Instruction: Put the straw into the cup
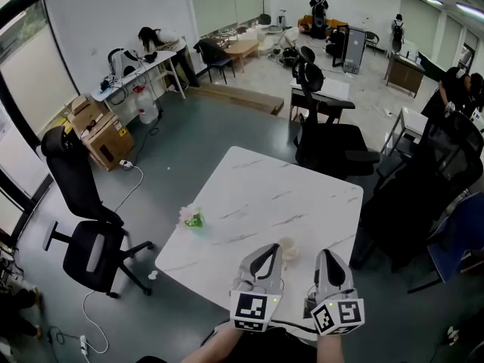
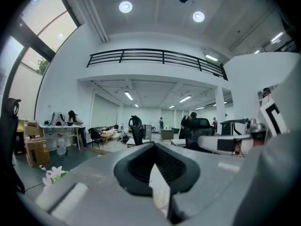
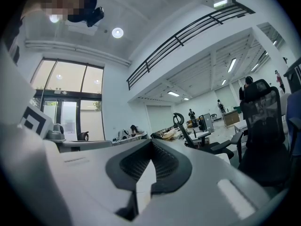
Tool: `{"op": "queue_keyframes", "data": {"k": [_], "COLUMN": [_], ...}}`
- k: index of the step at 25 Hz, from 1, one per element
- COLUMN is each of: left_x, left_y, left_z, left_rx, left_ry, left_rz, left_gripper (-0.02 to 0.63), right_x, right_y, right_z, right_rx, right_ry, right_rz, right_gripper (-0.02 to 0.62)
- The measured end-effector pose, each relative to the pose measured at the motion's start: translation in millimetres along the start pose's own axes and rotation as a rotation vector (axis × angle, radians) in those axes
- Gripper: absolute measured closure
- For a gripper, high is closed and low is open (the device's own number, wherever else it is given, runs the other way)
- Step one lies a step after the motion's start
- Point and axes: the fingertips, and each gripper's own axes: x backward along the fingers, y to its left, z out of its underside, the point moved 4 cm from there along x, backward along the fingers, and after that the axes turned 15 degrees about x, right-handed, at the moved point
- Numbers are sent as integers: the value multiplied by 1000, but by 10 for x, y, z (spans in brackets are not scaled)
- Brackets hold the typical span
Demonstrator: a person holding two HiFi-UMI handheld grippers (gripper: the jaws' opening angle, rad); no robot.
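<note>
standing upright, cup (image 1: 288,249), left tool (image 1: 270,251), right tool (image 1: 327,255)

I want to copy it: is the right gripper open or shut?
Shut: the right gripper has jaws meeting at the tips, nothing between.

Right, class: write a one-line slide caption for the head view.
Left gripper and right gripper, both shut, over the near edge of a white marbled table, a cup showing between them.

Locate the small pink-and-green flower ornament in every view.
Head view: the pink-and-green flower ornament sits near the white marble table's left edge.
Left gripper view: lower left.
Right gripper view: not in it.
Shared landmark: the person leaning over the white desk by the wall.
</note>
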Motion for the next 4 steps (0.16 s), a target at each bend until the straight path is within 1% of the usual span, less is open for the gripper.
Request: {"op": "queue_keyframes", "data": {"k": [4], "left_x": [-1], "left_y": [-32], "left_z": [-32], "left_rx": [-1], "left_ry": [-10], "left_rz": [2], "left_gripper": [604], "right_x": [-13], "right_y": [-1], "right_z": [-24], "right_rx": [8], "right_ry": [-2], "right_rz": [-12], "right_gripper": [597]}}
